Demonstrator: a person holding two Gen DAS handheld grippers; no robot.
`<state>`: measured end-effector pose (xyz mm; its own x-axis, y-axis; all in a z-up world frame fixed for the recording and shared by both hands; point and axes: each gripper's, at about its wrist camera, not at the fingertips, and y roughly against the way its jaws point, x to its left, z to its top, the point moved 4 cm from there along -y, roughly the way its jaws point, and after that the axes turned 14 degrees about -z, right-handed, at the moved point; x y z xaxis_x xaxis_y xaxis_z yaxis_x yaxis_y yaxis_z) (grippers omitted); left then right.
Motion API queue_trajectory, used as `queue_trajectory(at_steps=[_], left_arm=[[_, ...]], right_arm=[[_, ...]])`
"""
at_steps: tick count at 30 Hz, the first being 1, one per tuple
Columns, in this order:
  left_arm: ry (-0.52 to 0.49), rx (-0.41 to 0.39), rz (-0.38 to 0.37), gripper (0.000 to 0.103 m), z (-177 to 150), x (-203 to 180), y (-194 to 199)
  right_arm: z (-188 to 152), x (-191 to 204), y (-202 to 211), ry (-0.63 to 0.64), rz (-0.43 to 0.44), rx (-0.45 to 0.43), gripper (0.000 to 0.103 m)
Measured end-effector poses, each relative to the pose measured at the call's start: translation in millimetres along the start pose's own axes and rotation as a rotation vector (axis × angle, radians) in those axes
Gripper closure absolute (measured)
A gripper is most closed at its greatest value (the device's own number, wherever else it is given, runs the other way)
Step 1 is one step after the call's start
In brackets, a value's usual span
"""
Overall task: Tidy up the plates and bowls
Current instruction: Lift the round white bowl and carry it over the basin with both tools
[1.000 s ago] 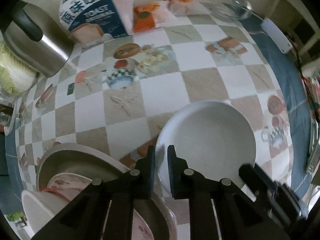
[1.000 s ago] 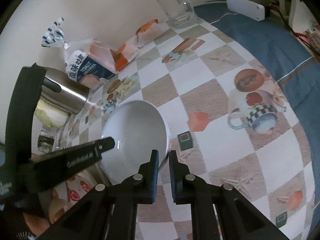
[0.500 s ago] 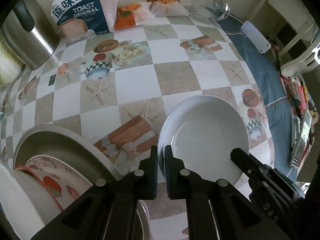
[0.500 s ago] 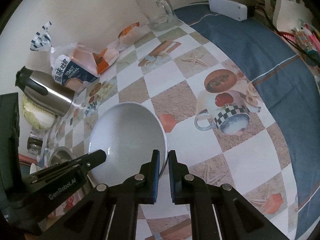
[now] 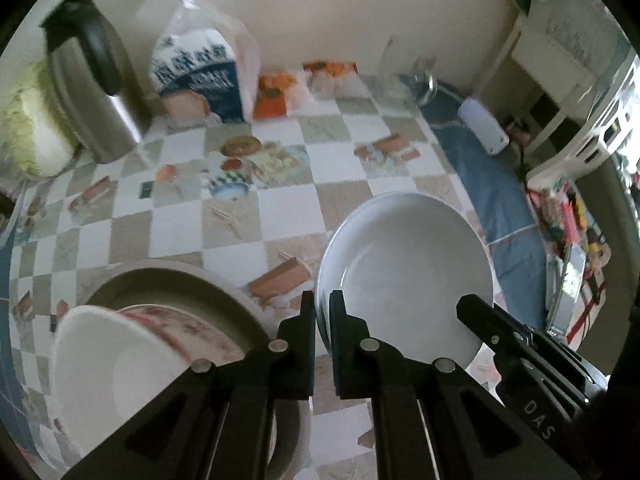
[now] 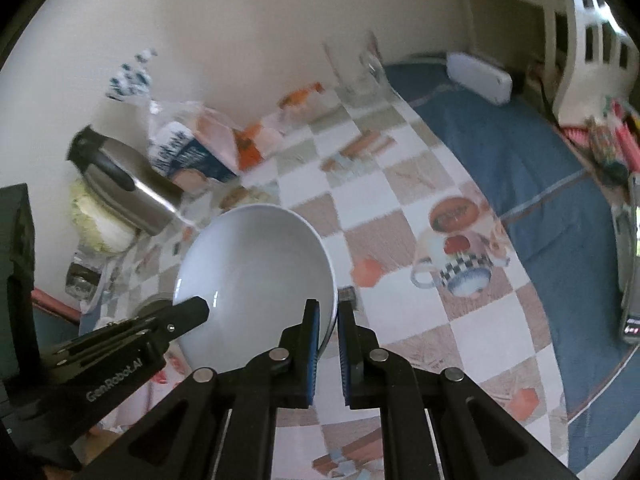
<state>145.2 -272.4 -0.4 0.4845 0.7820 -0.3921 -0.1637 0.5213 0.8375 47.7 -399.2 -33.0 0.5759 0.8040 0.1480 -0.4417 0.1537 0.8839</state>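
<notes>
Above the checkered tabletop (image 5: 288,208), a white bowl (image 5: 404,268) is held off the surface by both sets of tongs. Left tongs (image 5: 322,312) are clenched on the bowl's near-left rim, and right tongs (image 6: 329,320) are clenched on the opposite rim; in each wrist view the other tool's black finger reaches in to the bowl's edge. Just left of the bowl, low in the left view, sits a grey dish (image 5: 168,280) carrying a red-patterned plate (image 5: 192,328) and a white bowl-like piece (image 5: 100,368).

Covering the tabletop is a cloth of white and beige squares printed with cups, pastries and starfish, edged by a blue border (image 6: 520,160) on the right. Along the cream wall at the back stand a steel thermos jug (image 5: 92,80), a cabbage (image 5: 32,136) beside it, a bag of toast bread (image 5: 200,76), orange snack packets (image 5: 276,92) and a clear glass mug (image 6: 356,68). A white oblong device (image 6: 480,76) lies on the blue border, near a white chair (image 5: 592,112) at the room's right side.
</notes>
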Motion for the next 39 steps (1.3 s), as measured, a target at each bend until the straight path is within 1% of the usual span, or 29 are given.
queue_trajectory(at_steps=[5, 8, 14, 19, 24, 30, 39], left_arm=[[0.015, -0.08, -0.005, 0.097, -3.7, 11.7, 39.6], [0.047, -0.123, -0.014, 0.097, -9.4, 25.1, 61.8], [0.096, -0.197, -0.004, 0.097, -28.7, 52.9, 96.8], [0.162, -0.262, -0.023, 0.097, -48.2, 81.7, 120.9], [0.209, -0.299, -0.033, 0.097, -64.8, 104.1, 134.9], [0.25, -0.327, -0.033, 0.097, -79.3, 125.0, 144.6], [0.287, -0.352, -0.063, 0.097, -89.0, 142.0, 149.3]], right_arm=[[3.1, 26.3, 35.5, 0.054, 0.023, -0.075, 0.093], [0.1, 45.1, 53.8, 0.094, 0.031, -0.112, 0.092], [-9.8, 84.4, 73.2, 0.175, 0.057, -0.145, 0.092], [-22.2, 116.8, 85.1, 0.25, 0.074, -0.159, 0.092], [-33.8, 146.7, 93.9, 0.316, 0.09, -0.174, 0.092], [-46.3, 172.7, 93.3, 0.37, 0.103, -0.165, 0.092], [-59.4, 188.9, 84.0, 0.415, 0.097, -0.138, 0.092]])
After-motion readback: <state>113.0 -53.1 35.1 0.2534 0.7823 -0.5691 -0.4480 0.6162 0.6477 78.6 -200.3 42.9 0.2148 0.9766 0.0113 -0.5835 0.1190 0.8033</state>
